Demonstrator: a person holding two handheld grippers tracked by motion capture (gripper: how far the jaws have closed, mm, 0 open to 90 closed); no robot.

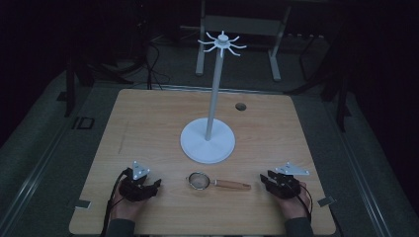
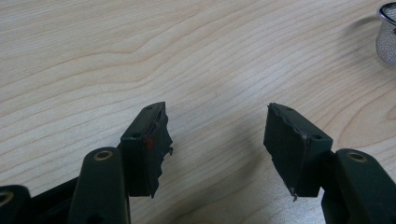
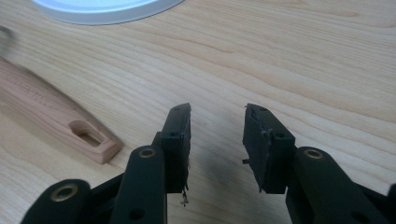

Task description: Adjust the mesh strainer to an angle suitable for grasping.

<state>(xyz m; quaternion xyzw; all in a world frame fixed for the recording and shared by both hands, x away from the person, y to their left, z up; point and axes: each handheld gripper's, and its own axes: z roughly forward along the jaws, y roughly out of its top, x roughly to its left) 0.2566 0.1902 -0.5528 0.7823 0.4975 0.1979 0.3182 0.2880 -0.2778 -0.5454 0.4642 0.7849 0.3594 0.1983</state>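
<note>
Tongs, 2 pcs: left gripper [image 1: 157, 183] w/ jaws wide apart, nothing betw. them, bare wood below; right gripper [image 1: 263, 178] w/ jaws parted, narrower gap, also empty; both low over near edge of table [image 1: 148, 118], 1 hand each. Strainer [image 1: 217, 183], 1 pc: small round wire-mesh bowl, metal rim, pale wooden handle w/ slotted hang-hole at end [image 3: 88, 136]; lies flat betw. the 2 grippers, bowl twd left one, handle twd right one, touching neither. Rack [image 1: 208, 143], 1 pc: white, round base, tall pole, hook crown on top; stands mid-table behind strainer.
</note>
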